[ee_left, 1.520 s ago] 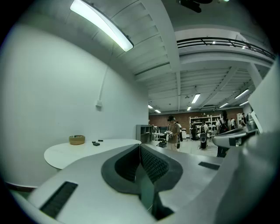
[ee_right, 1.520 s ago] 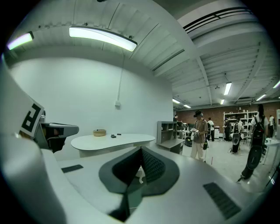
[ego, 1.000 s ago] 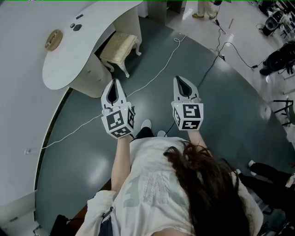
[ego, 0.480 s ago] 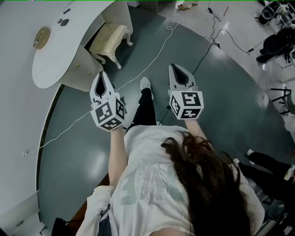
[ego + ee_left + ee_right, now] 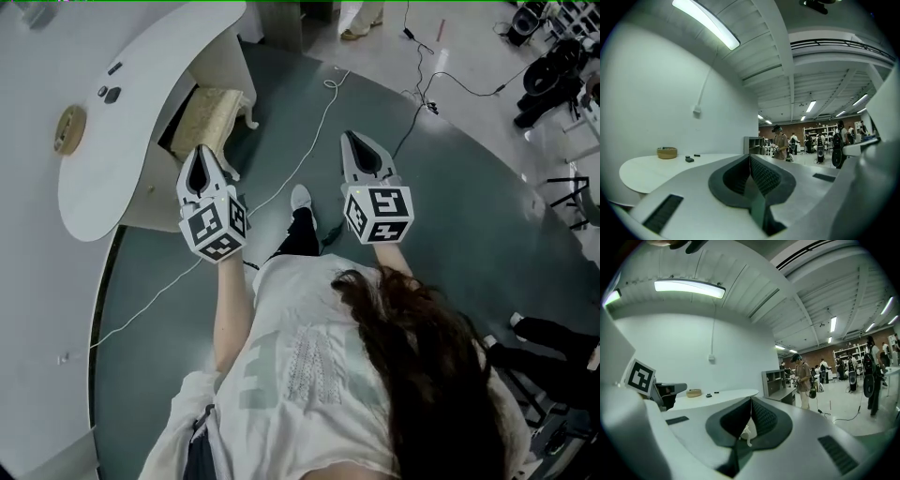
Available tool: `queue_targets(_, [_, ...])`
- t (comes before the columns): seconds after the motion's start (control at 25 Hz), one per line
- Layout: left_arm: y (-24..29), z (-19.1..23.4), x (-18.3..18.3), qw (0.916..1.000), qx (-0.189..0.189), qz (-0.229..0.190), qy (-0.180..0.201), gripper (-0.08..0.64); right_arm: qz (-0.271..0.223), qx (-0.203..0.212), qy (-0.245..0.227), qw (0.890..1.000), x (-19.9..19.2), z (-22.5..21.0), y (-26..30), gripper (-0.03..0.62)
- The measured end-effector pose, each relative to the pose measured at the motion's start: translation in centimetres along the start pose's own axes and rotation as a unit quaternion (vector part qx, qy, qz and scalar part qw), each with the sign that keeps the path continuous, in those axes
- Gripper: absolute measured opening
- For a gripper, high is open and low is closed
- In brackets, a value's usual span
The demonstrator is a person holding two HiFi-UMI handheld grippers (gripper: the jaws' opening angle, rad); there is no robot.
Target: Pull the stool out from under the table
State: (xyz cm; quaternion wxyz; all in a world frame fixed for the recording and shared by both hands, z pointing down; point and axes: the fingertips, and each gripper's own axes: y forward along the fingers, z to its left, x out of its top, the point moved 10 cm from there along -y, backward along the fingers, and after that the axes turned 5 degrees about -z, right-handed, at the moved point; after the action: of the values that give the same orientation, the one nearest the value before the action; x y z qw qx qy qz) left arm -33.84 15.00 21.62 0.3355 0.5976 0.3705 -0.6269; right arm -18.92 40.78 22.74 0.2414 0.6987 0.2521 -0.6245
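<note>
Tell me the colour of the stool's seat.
Pale cream-yellow. The stool shows best in the head view, tucked under the white table.

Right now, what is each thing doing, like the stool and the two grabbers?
stool: upright, tucked partly under the white table, nothing touching it.
left gripper: fingers shut, empty, not touching the stool.
right gripper: fingers shut, empty, held in the air.
woven bowl: upright on the table.
</note>
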Motion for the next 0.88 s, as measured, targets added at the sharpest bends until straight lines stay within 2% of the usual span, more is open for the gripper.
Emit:
queue_targets(0.28, [11.6, -0.4, 0.3, 0.9998, -0.017, 0.001, -0.007, 0.029, 0.007, -0.014, -0.001, 1.000, 1.9, -3.9, 9.9, 0.029])
queue_targets(0.56, [22.6, 0.4, 0.1, 0.9998, -0.019, -0.005, -0.009, 0.029, 0.016, -0.008, -0.009, 1.000, 3.0, -6.5, 21.3, 0.029])
queue_targets(0.72, [27.4, 1.4, -0.8, 0.9996, -0.022, -0.014, -0.006, 0.029, 0.011, 0.000, -0.013, 1.000, 3.0, -7.4, 27.0, 0.029])
queue_targets(0.88, [29.6, 2.2, -1.6, 0.9999, -0.005, -0.005, -0.011, 0.029, 0.015, 0.006, -0.010, 1.000, 3.0, -7.9, 30.5, 0.029])
